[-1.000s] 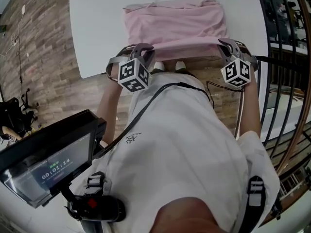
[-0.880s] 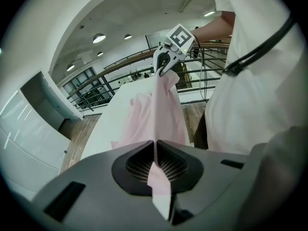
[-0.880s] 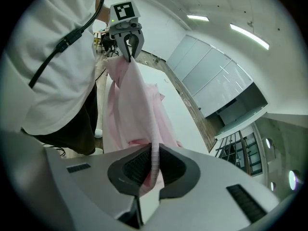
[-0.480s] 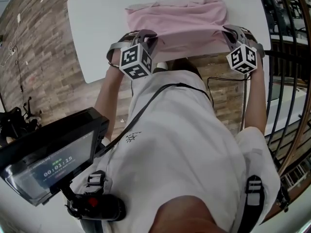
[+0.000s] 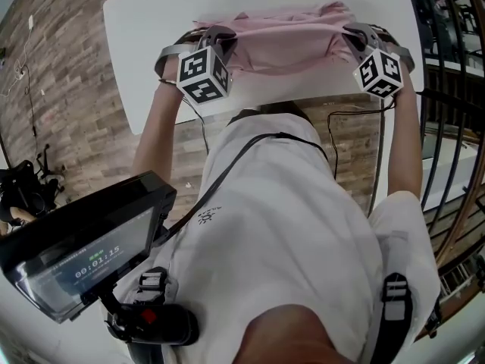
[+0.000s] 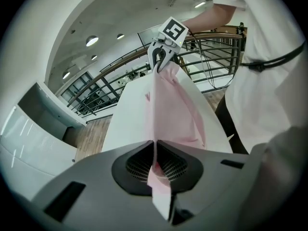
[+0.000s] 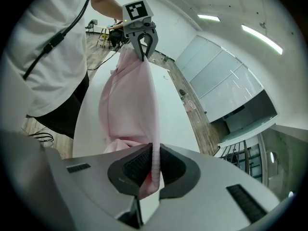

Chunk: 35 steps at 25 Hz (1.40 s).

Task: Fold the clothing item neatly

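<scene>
Left gripper and right gripper clamp the pink fabric garment; keep its hem taut above the white table.

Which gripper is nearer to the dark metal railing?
Right. The right gripper, shut on the pink cloth garment, is at the end of the white table beside the dark metal railing; the left gripper holds its far end.
</scene>
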Each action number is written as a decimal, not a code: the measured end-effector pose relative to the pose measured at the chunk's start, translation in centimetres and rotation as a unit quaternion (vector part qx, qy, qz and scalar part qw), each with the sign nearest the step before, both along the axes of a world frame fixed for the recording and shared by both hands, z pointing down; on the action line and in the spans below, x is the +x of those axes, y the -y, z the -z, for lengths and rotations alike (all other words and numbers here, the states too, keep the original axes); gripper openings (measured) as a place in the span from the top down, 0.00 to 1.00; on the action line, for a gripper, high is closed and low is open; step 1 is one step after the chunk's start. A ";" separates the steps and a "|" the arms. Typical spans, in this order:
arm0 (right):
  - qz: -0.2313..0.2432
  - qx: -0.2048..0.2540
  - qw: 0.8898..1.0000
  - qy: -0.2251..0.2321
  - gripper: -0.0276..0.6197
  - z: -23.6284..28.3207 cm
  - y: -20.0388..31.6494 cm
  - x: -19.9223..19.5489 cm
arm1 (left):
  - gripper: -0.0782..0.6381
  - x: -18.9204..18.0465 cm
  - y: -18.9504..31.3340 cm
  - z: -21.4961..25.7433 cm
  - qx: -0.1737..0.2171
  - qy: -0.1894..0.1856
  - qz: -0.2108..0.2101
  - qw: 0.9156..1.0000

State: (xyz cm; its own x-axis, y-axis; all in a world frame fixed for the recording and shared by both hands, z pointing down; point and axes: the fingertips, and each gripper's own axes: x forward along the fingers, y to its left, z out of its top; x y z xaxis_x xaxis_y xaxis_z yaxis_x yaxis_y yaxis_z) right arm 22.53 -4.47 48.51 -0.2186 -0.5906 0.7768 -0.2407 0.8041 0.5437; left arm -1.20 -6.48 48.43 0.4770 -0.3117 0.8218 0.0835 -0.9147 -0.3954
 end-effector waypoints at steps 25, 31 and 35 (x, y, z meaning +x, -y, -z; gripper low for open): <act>-0.064 -0.063 0.992 0.091 0.65 -11.9 16.2 -1.6 | 0.67 -5.2 15.6 -10.4 -0.073 -0.043 0.180 0.980; -0.153 0.007 0.974 0.164 0.64 -6.2 14.2 1.4 | 0.66 -6.0 17.6 -3.4 -0.021 -0.099 0.212 0.972; -0.227 0.056 0.957 0.175 0.64 -5.9 10.9 3.9 | 0.67 -4.0 12.8 -3.5 -0.001 -0.076 0.185 0.980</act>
State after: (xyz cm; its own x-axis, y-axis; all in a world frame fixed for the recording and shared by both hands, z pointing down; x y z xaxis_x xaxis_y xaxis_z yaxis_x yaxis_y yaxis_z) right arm 26.41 -15.35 54.42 -0.1548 -0.7614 0.6295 -0.7333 0.5156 0.4432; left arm -5.24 -19.30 51.97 0.4477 -0.4853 0.7510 -0.3144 -0.8717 -0.3758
